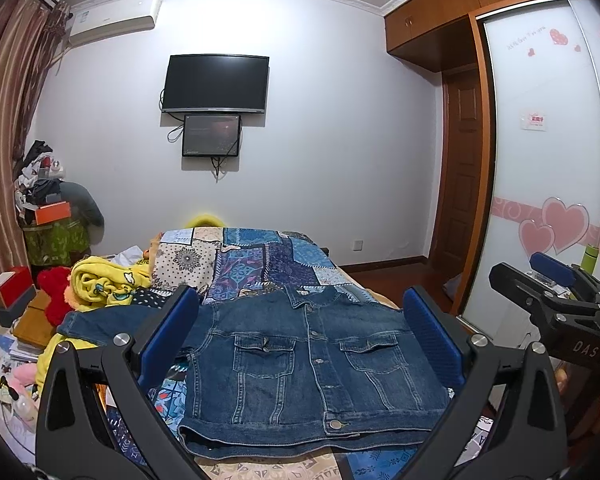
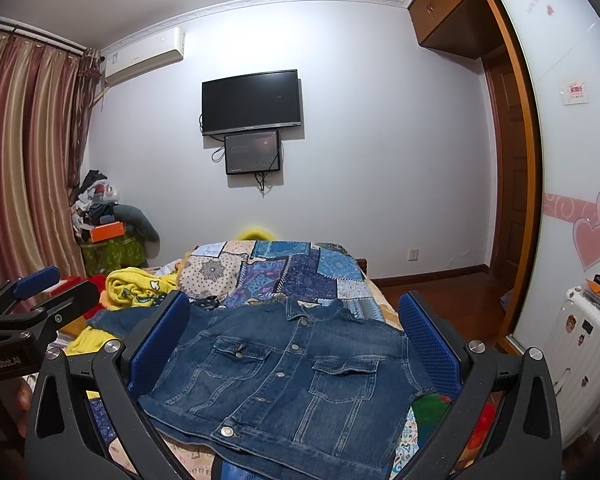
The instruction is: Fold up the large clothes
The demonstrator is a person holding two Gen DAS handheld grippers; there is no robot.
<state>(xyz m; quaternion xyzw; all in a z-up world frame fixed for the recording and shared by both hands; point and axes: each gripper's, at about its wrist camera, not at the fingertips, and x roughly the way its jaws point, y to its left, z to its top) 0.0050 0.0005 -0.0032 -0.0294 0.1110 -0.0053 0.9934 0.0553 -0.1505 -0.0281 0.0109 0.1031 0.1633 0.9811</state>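
Hovering wide-fingered and empty, left gripper and right gripper should pinch the denim jacket sleeve flat, folding inward

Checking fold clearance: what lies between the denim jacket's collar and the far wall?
Left wrist view: the bed's patchwork quilt rises behind the denim jacket; a yellow object peeks over it.

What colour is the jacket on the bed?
Dark blue denim jacket; the left wrist view shows it best.
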